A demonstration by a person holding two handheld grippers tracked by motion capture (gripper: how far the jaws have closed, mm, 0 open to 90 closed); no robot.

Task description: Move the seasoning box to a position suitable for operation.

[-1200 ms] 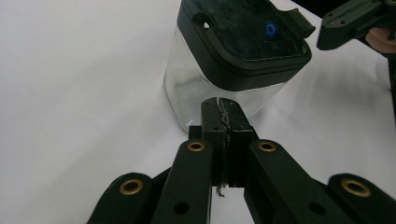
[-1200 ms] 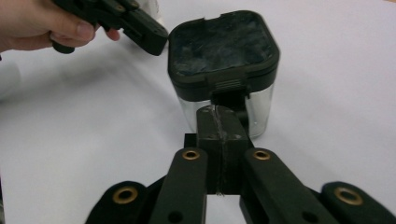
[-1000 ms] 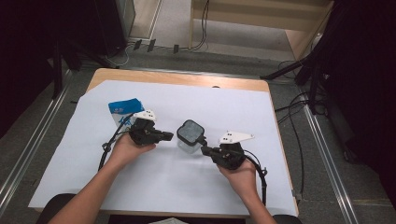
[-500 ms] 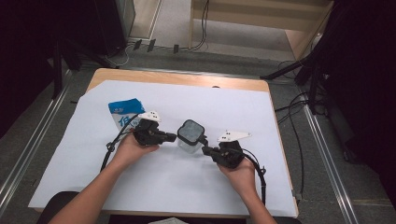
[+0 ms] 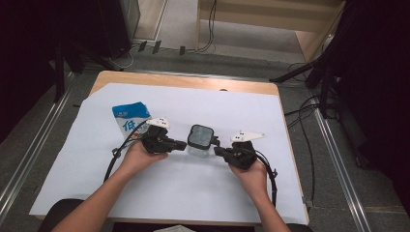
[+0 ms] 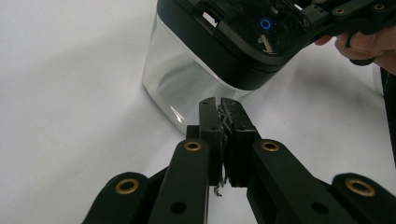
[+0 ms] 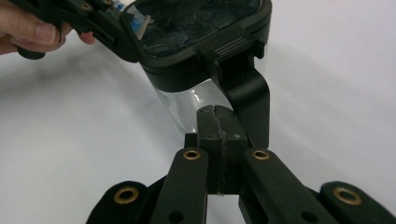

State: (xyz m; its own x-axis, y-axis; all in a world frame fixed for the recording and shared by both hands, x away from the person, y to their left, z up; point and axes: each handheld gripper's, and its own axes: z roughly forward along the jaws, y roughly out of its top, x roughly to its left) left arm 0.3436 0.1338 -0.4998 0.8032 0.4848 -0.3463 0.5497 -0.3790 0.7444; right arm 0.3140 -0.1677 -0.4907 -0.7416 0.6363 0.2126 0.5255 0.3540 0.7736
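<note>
High view: a clear container [image 5: 200, 140] with a dark lid stands mid-table [image 5: 193, 82] between the left gripper [image 5: 181, 144] and right gripper [image 5: 217, 151]; a milk carton [image 5: 129, 121] lies left.

Left gripper view: jaws pressed together just beside the container [image 6: 187, 88].

Right gripper view: jaws closed, empty, near the container's latch [image 7: 245, 88].

The table [image 5: 193, 82] has a light wooden top, visible as a strip along its far edge and right side. A white sheet [image 5: 193, 188] covers most of the top and reaches the near edge. 2 items stand directly on the sheet: 1 clear container with a dark lid [image 5: 200, 137] near the middle, and 1 blue-and-white carton [image 5: 129, 121] to its left, well apart from it. In the left gripper view, the container's transparent base [image 6: 175, 86] rests on the white sheet.
</note>
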